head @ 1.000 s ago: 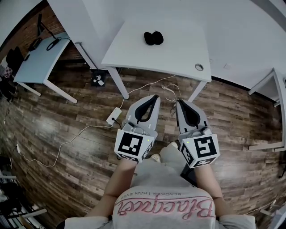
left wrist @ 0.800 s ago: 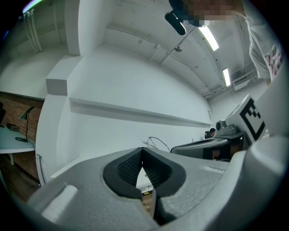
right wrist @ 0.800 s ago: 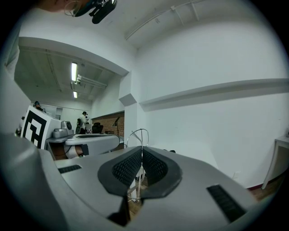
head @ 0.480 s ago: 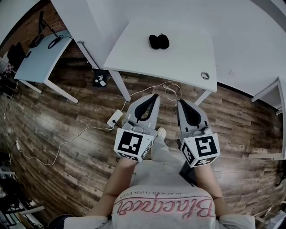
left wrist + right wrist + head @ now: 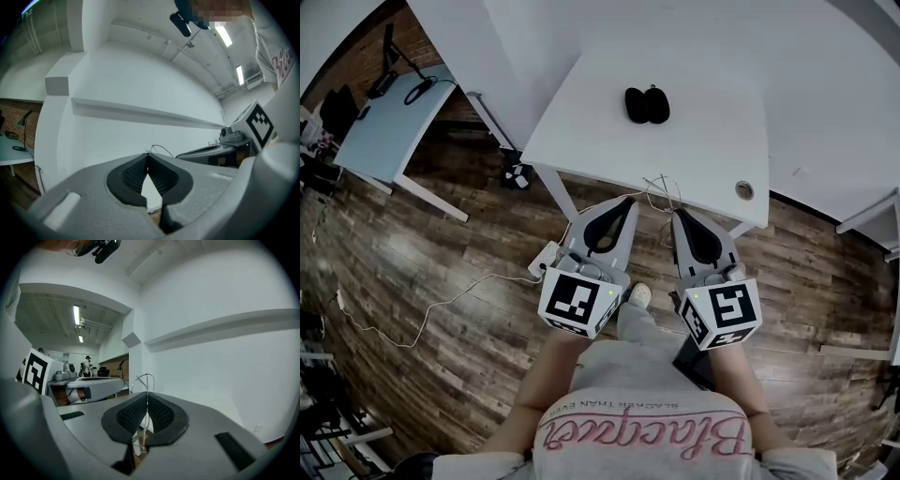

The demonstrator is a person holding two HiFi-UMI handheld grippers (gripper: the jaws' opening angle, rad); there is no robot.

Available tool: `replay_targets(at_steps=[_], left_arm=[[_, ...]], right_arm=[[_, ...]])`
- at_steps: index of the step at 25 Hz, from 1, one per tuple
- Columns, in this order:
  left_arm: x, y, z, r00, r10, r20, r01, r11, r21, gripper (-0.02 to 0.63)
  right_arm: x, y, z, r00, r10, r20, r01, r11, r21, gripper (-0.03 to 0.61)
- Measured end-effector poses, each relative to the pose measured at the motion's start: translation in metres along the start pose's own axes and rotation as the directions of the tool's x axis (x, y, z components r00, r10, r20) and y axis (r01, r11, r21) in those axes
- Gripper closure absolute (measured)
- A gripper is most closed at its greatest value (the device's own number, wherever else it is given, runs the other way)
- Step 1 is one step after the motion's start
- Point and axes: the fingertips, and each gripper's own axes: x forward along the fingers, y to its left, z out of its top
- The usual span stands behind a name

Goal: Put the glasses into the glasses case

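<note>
A black two-lobed object (image 5: 647, 104) lies on the far half of the white table (image 5: 609, 141); from here I cannot tell the glasses from the case. My left gripper (image 5: 626, 202) is shut and empty, held over the wooden floor just short of the table's near edge. Beside it my right gripper (image 5: 678, 215) is shut too, with nothing in it. In the left gripper view the left gripper (image 5: 147, 155) has its pads meeting at the tip, against a white wall. In the right gripper view the right gripper (image 5: 147, 395) looks the same, with wire loops behind its tip.
Loose cables (image 5: 661, 192) hang at the table's front edge, and a round cable hole (image 5: 743, 190) sits near its right corner. A power strip (image 5: 546, 258) with cords lies on the floor. A light blue desk (image 5: 394, 117) stands at the left.
The table and the black object have drifted lower and rightward in the head view, closer to me. Both grippers keep the same shut pose side by side.
</note>
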Motion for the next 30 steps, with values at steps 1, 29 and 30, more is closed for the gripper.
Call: replay_targets(at_steps=[1,29,30], left_arm=[[0.007,0.004,-0.001,1.000,-0.003,-0.002,0.003,1.000,0.001,0.607],[0.159,0.079,-0.019,0.999,0.026,-0.020,-0.026,1.000,0.010,0.607],[0.161,0.081,-0.019,1.000,0.024,-0.020,-0.024,1.000,0.012,0.607]], right_arm=[[0.008,-0.004,0.002,1.000,0.003,0.001,-0.003,1.000,0.000,0.565],[0.144,-0.110,0.016,0.999,0.045,0.000,-0.045,0.999,-0.012,0.565],[0.147,-0.112,0.017,0.999,0.038,0.002,-0.038,0.999,-0.009,0.565]])
